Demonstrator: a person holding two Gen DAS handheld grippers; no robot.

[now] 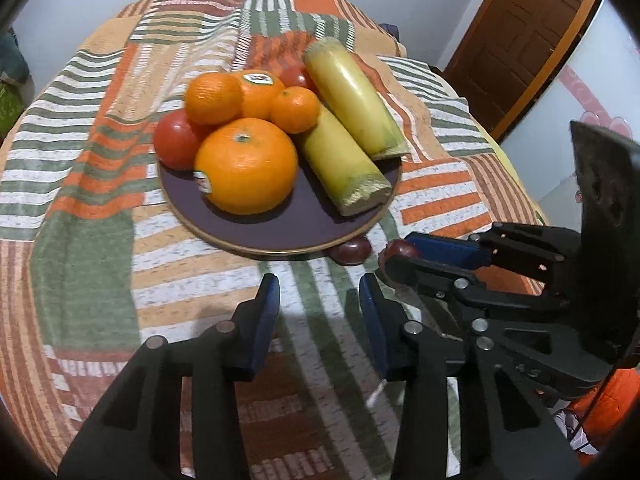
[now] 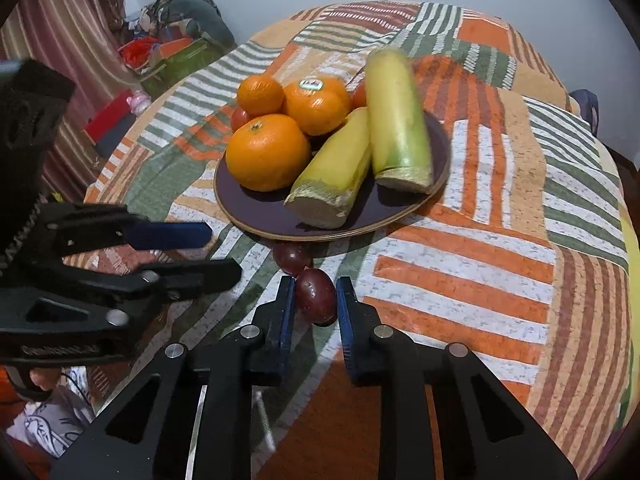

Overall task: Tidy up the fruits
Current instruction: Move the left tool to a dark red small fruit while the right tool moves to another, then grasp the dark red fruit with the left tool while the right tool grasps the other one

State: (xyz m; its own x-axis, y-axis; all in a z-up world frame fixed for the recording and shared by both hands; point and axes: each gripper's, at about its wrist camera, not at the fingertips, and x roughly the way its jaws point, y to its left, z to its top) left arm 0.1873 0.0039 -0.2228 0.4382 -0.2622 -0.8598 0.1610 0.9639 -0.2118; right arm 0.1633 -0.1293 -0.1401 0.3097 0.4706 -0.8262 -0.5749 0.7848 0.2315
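A dark purple plate [image 1: 280, 232] [image 2: 264, 212] holds several oranges [image 1: 246, 166], red tomatoes [image 1: 174, 144] and two yellow-green film-wrapped stalks [image 1: 340, 164]. Two small dark red fruits lie on the cloth just in front of the plate's rim. My right gripper [image 2: 316, 280] is shut on the nearer one [image 2: 316, 296], and the pads press on its sides. The other dark red fruit [image 2: 292, 258] [image 1: 352, 250] touches the rim. My left gripper [image 1: 319, 284] hangs over bare cloth to the left of them, open, with nothing between its fingers.
A striped orange, green and white cloth [image 1: 88, 200] covers the round table. A wooden door [image 1: 520, 40] stands beyond the table's far right edge. Boxes and clutter [image 2: 160, 60] sit on the floor past the left edge.
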